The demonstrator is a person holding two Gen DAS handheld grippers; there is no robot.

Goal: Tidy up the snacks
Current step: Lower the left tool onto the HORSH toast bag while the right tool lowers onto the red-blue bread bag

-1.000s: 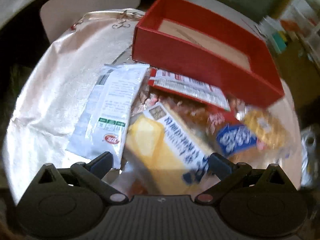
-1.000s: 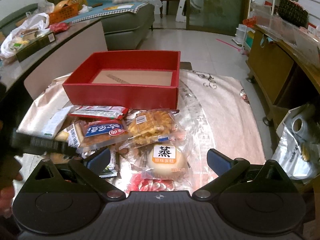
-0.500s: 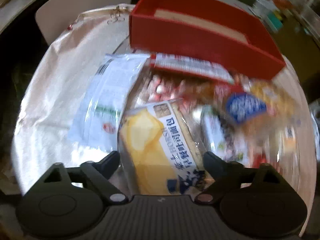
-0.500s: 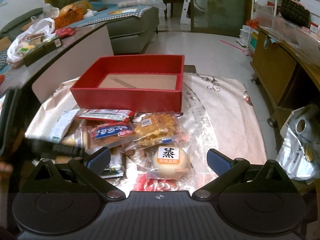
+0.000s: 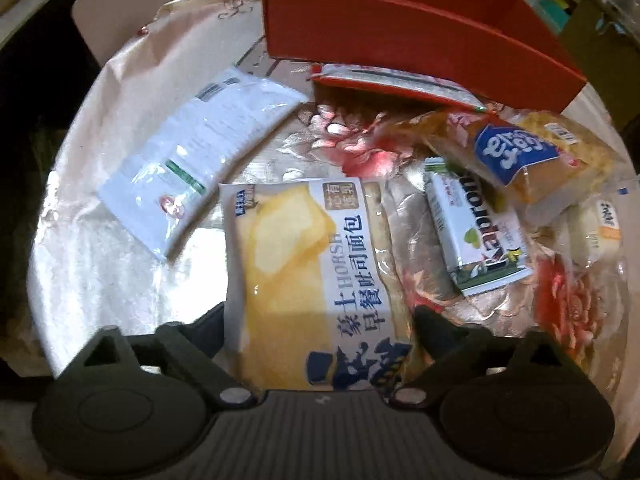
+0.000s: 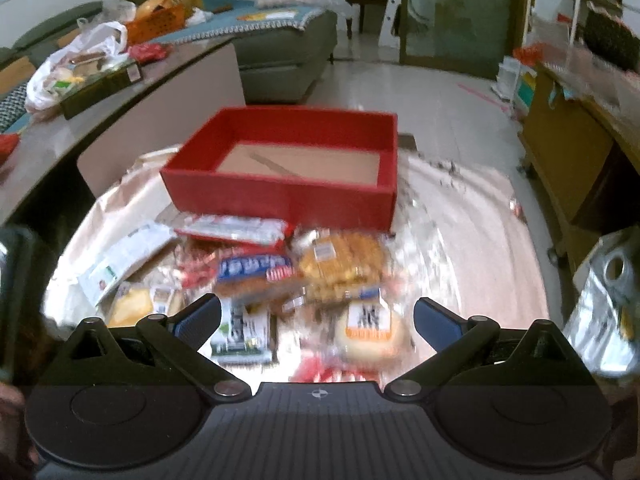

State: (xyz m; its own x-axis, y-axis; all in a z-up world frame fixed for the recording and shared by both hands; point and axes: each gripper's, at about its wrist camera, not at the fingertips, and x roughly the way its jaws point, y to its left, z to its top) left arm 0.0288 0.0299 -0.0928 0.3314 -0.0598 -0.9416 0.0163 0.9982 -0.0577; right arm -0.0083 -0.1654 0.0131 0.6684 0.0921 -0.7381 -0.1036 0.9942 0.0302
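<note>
Fingers of the left gripper [image 5: 318, 320] have just been closing around the yellow bread packet [image 5: 308, 280], apparently touching; red box [image 5: 404, 36] at twelve o'clock. Slick wrapper may slip. Right gripper [image 6: 316, 316] gapes, empty.

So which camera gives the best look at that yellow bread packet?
The left wrist view: the yellow bread packet fills the centre, its label readable. The right wrist view shows only a blurred corner at lower left.

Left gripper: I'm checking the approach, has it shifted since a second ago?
Yes. The left gripper has come down toward the yellow bread pack, away from the red box; its fingers have just been closing and now flank the pack.
</note>
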